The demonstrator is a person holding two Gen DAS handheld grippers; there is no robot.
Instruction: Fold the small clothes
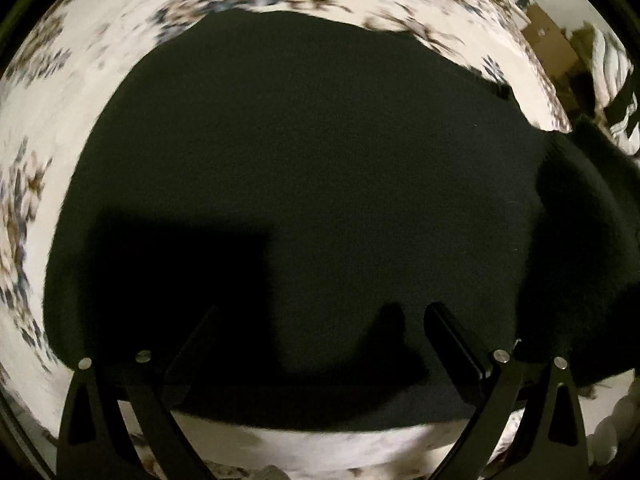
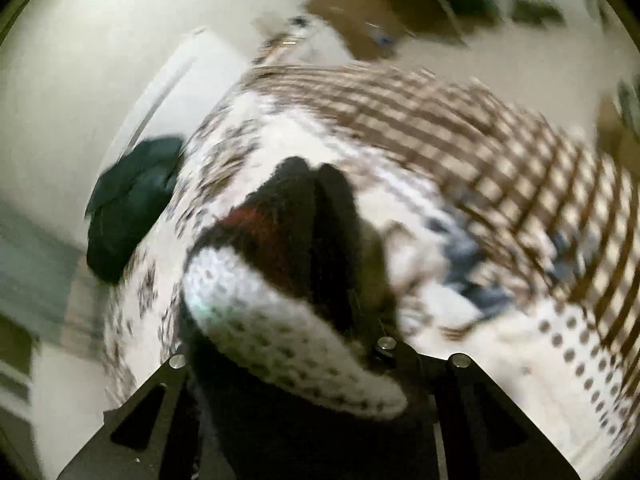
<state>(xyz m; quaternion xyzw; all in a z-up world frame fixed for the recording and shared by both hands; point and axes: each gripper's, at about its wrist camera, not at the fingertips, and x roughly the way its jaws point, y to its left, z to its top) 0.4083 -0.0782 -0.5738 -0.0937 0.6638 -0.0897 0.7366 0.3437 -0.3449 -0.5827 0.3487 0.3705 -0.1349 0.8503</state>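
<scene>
A black garment point(image 1: 304, 168) lies spread flat on a floral bedsheet point(image 1: 36, 128) and fills most of the left wrist view. My left gripper point(image 1: 320, 320) is open just above its near edge, with one fingertip point(image 1: 444, 320) over the cloth. At the right, part of the garment point(image 1: 580, 240) is folded or lifted. In the blurred right wrist view, my right gripper point(image 2: 288, 352) is shut on a knitted piece point(image 2: 280, 280), black with a red patch and a white dotted band, held above the bed. Its fingers are hidden by the cloth.
A dark green-black bundle of cloth point(image 2: 128, 208) lies at the left edge of the bed. A brown checked blanket point(image 2: 460, 132) covers the far part of the bed. A cardboard box point(image 2: 360, 12) and a white wall point(image 2: 80, 40) lie beyond.
</scene>
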